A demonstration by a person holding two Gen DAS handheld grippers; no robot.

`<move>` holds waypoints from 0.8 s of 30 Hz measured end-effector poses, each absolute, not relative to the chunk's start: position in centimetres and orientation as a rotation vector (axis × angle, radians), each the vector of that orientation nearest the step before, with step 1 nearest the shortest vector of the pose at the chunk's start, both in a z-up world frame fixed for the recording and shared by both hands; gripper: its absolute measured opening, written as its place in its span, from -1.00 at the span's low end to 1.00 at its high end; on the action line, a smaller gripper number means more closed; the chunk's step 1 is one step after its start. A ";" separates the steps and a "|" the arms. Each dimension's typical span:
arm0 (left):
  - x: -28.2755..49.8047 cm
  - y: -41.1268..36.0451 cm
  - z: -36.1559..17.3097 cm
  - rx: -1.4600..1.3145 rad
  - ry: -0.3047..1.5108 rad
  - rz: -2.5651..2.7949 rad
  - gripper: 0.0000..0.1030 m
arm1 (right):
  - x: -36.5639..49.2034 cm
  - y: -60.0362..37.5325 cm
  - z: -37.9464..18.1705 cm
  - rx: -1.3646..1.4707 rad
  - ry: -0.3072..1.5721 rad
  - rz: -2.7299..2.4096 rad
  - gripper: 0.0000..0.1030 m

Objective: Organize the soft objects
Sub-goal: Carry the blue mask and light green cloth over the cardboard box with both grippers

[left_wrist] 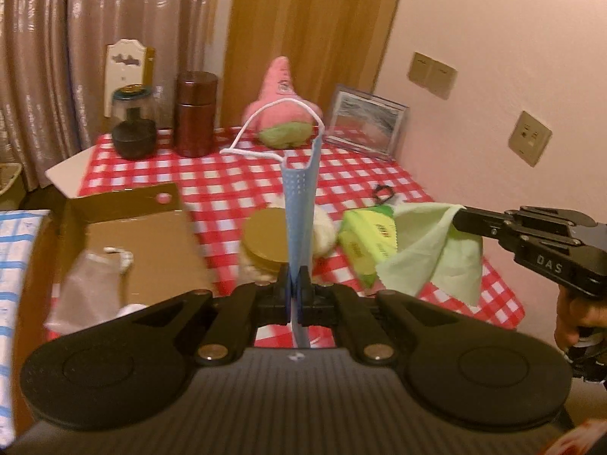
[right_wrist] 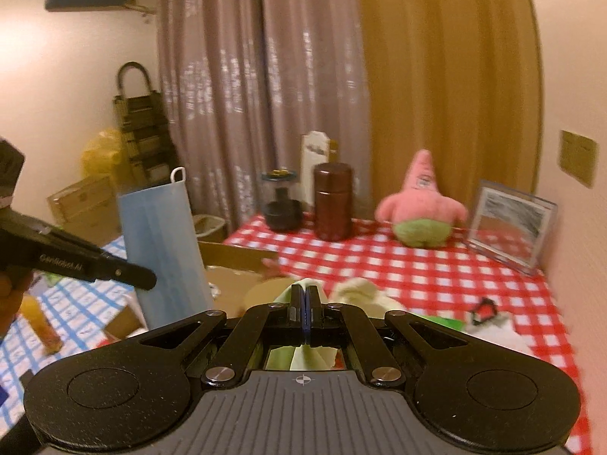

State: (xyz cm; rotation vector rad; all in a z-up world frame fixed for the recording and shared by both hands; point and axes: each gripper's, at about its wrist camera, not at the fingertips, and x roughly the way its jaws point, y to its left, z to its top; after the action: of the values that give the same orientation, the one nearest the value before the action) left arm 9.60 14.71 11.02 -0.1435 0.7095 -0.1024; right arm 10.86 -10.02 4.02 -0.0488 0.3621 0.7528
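A blue face mask stands up from between the clenched fingers of the left tool, edge-on in the left wrist view, its white ear loop arching above the worktop. In the right wrist view the same mask hangs flat beside that tool. A pale green cloth is pinched at one corner by the right tool, draping over a yellow-green packet; seen from its own camera, the right tool is clamped on the cloth. A cardboard box lies left of the mask, and a pink plush star sits at the far edge.
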 end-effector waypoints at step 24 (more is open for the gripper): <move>12.2 29.4 7.8 -0.044 0.911 0.106 -0.97 | 13.7 7.1 1.8 0.018 0.435 0.936 -1.00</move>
State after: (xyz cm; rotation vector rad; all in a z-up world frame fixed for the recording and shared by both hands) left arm 12.16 29.41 7.82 -0.0445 0.9105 0.1056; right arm 13.74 7.14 1.81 0.0177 0.4347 0.9363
